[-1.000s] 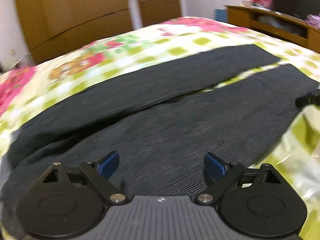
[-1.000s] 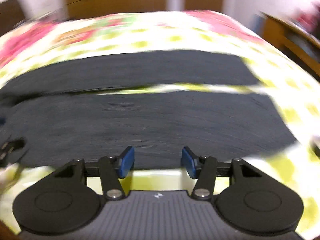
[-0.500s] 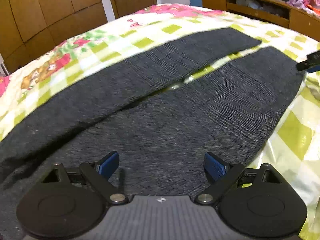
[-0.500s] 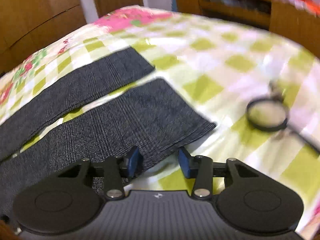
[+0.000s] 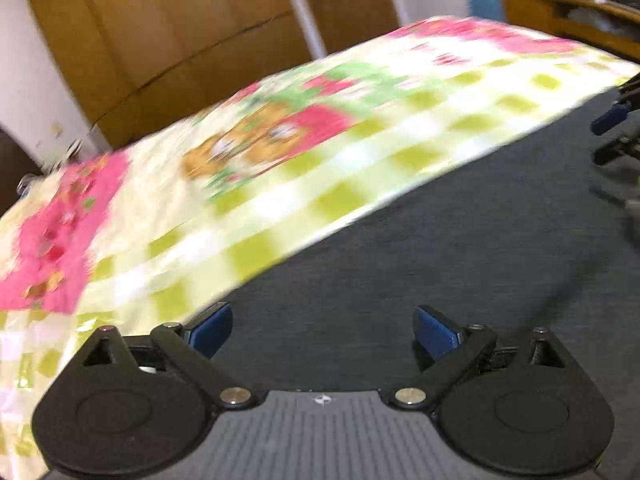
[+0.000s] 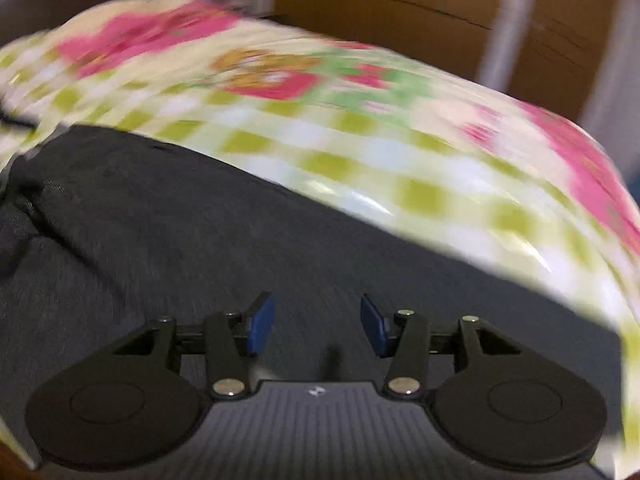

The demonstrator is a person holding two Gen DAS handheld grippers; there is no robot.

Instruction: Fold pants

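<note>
Ahead of and beneath the left tongs, dark charcoal pants are spread flat on a bed, filling the lower right of the left wrist view. The blue pads of these tongs are held wide apart, with only flat fabric seen between them; nothing is gripped, and it cannot be told whether the tips touch the cloth. Beyond the far edge of the pants, up and to the left of the tongs, the bedspread is seen, checked in yellow-green and white with pink flowers and an orange-brown cartoon figure. At the far right edge of the same view, the blue tip and black linkage of the right tongs are seen above the pants.

In the right wrist view, the right tongs are likewise seen over the dark pants, which reach from below the tongs out to the left, where the cloth is bunched into folds. Their blue pads stand partly apart, about half as wide as those of the left; the jaws have just been opening a little, and only flat fabric lies between them. The checked bedspread lies beyond and to the right.

Behind the bed, brown wooden wardrobe doors are seen, and a low wooden cabinet stands at the far right. Both views are heavily blurred. No writing can be read; only a small pale emblem is marked on the ribbed grey body of each tool.
</note>
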